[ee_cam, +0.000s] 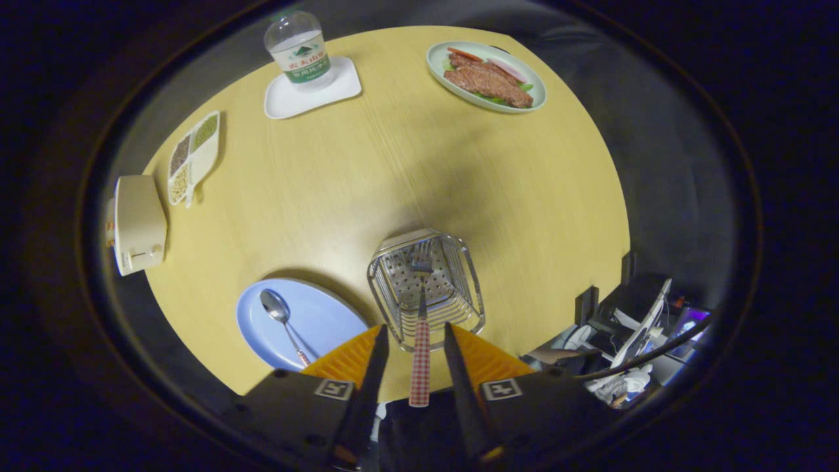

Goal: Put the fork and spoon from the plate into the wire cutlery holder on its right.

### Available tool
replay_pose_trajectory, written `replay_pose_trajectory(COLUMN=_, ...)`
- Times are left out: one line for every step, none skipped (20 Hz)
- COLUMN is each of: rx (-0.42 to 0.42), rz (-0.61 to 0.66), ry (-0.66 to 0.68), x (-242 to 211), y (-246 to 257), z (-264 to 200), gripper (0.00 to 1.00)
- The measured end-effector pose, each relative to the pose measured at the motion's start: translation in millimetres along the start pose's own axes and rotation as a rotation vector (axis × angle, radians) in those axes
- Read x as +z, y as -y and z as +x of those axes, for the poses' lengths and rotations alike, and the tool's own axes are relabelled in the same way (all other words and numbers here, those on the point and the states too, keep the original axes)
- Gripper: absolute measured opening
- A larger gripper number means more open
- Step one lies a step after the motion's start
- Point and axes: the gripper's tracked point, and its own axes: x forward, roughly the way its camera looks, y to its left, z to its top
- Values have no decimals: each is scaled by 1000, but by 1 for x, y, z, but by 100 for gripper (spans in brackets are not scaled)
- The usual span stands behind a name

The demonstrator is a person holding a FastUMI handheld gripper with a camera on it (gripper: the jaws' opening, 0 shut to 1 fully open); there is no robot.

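Tongs spread, checked-handled fork between them, tines hanging inside wire cutlery holder at twelve o'clock.

- The hand-held gripper is held high, pointing steeply down from above.
- Its two fingers are spread apart, a clear gap showing on either side of what hangs between them.
- Neither finger presses on anything.
- Both fingers taper forward to narrow tips, angled slightly in toward each other.
- A square marker tag sits on each finger's base block.
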Motion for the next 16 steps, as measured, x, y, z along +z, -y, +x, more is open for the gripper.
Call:
replay_pose_trajectory(rx=1, rz=-1, ry=16, x=-1, y=-1, z=-4, gripper=62)
replay_pose_trajectory(rx=2, rz=-6, ry=34, x=-2, y=-3, z=-8, gripper=71)
replay_pose_trajectory(rx=1, rz=-12, ry=51, x=-3, y=-4, z=-14, gripper=80)
replay_pose_trajectory(rx=1, rz=-17, ry=66, x=-6, y=-5, z=-19, gripper=89)
replay_pose_trajectory(rx=-2, rz=-21, ry=84, x=-8, y=-6, z=-24, gripper=99)
replay_pose_trajectory(rx=-4, rz=-24, ry=103, x=-10, y=-7, z=-30, gripper=99)
replay_pose_trajectory(rx=-3, rz=-26, ry=125, x=-12, y=-9, z=-36, gripper=99)
replay_pose_trajectory(rx=-2, rz=-29, ry=149, x=-14, y=-12, z=-43, gripper=99)
replay_pose_trajectory(rx=3, rz=-34, ry=174, x=-16, y=-15, z=-49, gripper=99)
replay_pose_trajectory(rx=9, rz=-41, ry=202, x=-18, y=-20, z=-55, gripper=99)
replay_pose_trajectory(rx=19, rz=-50, ry=230, x=-22, y=-25, z=-60, gripper=98)
replay_pose_trajectory(rx=33, rz=-58, ry=259, x=-25, y=-32, z=-64, gripper=98)
replay_pose_trajectory(rx=46, rz=-65, ry=286, x=-29, y=-38, z=-68, gripper=98)
replay_pose_trajectory(rx=57, rz=-73, ry=313, x=-34, y=-44, z=-71, gripper=98)
replay_pose_trajectory(rx=63, rz=-84, ry=341, x=-39, y=-49, z=-73, gripper=98)
replay_pose_trajectory(rx=60, rz=-94, ry=364, x=-47, y=-53, z=-75, gripper=98)
